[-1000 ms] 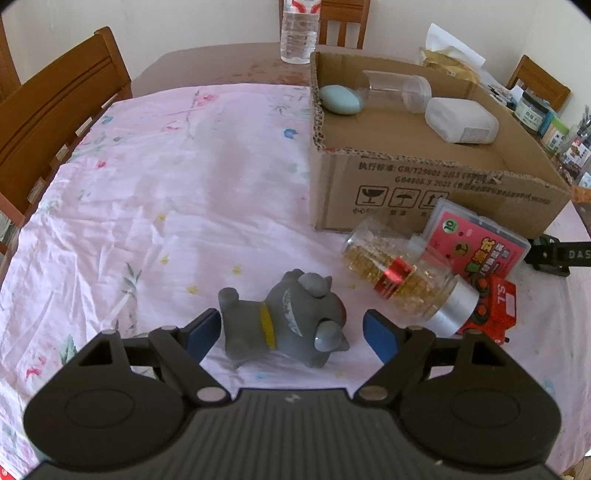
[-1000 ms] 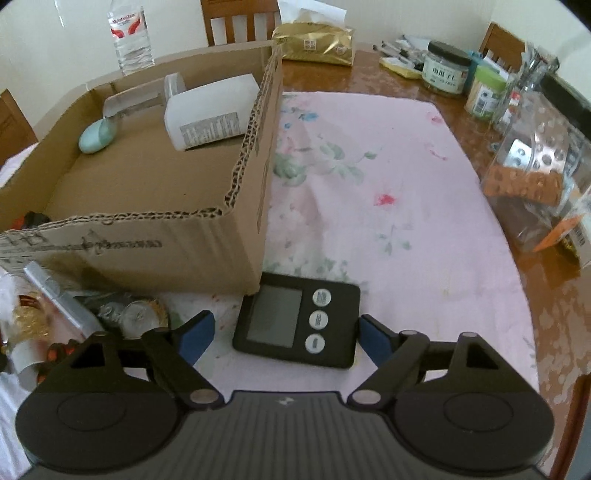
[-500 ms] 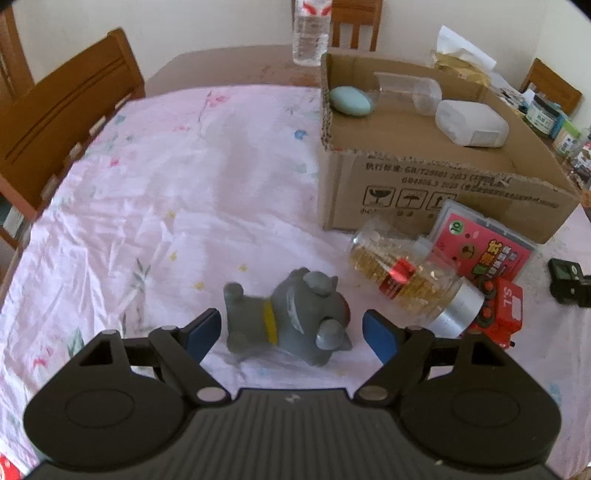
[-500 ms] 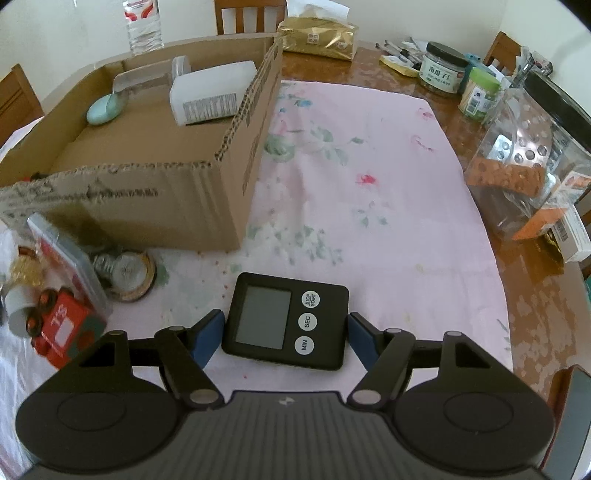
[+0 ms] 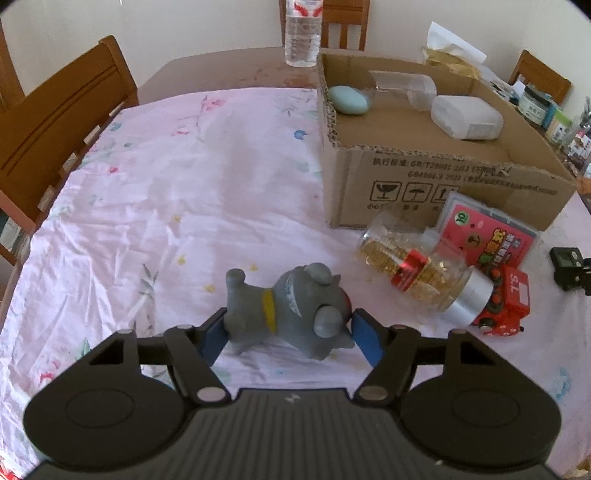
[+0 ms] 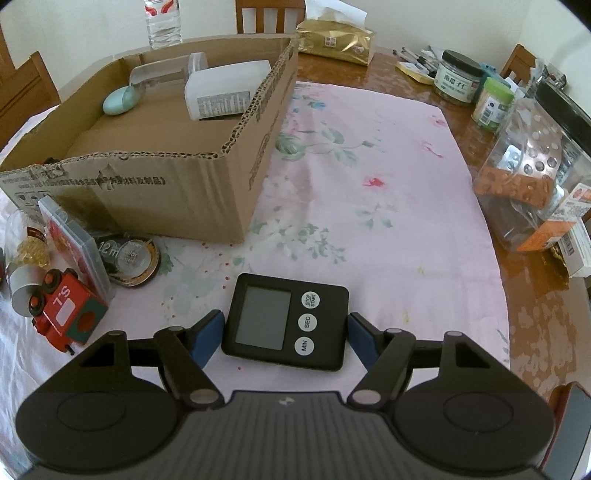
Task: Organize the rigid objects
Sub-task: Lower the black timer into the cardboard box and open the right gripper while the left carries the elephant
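A grey toy dog [image 5: 258, 314] with a yellow collar lies on its side on the pink cloth. My left gripper [image 5: 289, 325] is closing on it, and both blue pads touch its rear and head. A black digital timer [image 6: 288, 295] lies flat between the pads of my right gripper [image 6: 285, 317]. Those jaws are opening slightly, with a sliver of gap on each side. The cardboard box [image 5: 424, 184] holds a teal oval [image 5: 348, 99], a clear jar [image 5: 406, 86] and a white bottle [image 5: 467, 118]. The box's near corner [image 6: 236, 192] shows in the right wrist view.
In front of the box lie a jar of gold capsules [image 5: 413, 269], a pink card case [image 5: 487, 236], a red toy vehicle [image 5: 506, 302] and a round disc [image 6: 133, 258]. A water bottle [image 5: 301, 33] stands behind. Jars [image 6: 458, 75] and a clear container [image 6: 532, 177] crowd the right edge. Wooden chairs [image 5: 55, 122] stand at the left.
The left jaws have closed inward until the pads meet the toy dog. The right gripper has drawn back from the box corner, with the timer staying between its pads.
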`<state>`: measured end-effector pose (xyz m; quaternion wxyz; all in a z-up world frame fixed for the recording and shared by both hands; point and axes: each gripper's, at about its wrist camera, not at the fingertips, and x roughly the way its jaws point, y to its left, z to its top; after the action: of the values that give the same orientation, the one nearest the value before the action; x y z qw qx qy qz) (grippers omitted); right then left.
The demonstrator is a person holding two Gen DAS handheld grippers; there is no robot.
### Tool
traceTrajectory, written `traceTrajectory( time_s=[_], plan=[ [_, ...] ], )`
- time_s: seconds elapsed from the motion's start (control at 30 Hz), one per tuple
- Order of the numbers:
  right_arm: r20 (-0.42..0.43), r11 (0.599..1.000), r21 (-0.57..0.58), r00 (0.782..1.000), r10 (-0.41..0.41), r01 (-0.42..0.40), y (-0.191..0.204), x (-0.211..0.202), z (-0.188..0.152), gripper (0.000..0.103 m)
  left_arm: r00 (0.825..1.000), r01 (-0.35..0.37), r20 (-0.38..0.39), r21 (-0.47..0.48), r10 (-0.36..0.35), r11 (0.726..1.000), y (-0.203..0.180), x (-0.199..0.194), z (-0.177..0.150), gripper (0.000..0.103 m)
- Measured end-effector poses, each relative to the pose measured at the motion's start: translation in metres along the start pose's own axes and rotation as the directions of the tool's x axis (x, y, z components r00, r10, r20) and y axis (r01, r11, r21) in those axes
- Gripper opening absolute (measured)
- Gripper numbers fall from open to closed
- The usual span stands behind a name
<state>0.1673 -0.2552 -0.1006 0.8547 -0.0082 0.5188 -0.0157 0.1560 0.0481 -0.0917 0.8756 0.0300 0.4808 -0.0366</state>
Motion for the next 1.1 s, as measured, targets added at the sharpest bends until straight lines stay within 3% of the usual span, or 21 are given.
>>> traceTrajectory(
  time_s=[0.2, 0.57, 0.7, 0.8, 1.1],
  plan=[
    [0.010, 1.000, 0.007, 1.000, -0.003, 0.003, 0.004, 0.002, 0.000, 0.085, 0.999, -0.043, 0.005, -0.013, 0.043, 0.999, -0.010, 0.003, 0.001, 0.078],
    [0.026, 1.000, 0.015, 1.000, -0.009, 0.009, 0.004, 0.003, 0.002, 0.080, 0.998, -0.069, 0.009, -0.015, 0.070, 0.997, -0.012, 0.004, 0.003, 0.078],
    [0.031, 1.000, 0.014, 0.999, -0.012, 0.011, 0.005, 0.002, 0.003, 0.074, 0.998, -0.065, 0.013, -0.011, 0.065, 0.998, -0.013, 0.002, 0.005, 0.077],
    [0.025, 1.000, 0.018, 1.000, -0.009, 0.008, 0.003, 0.002, 0.003, 0.074, 0.997, -0.069, 0.015, -0.015, 0.069, 0.998, -0.012, 0.001, 0.007, 0.070],
    [0.023, 1.000, -0.028, 1.000, 0.007, -0.007, 0.005, -0.011, 0.009, 0.074, 1.000, -0.013, 0.001, 0.028, 0.013, 1.000, -0.005, -0.010, 0.014, 0.069]
  ],
)
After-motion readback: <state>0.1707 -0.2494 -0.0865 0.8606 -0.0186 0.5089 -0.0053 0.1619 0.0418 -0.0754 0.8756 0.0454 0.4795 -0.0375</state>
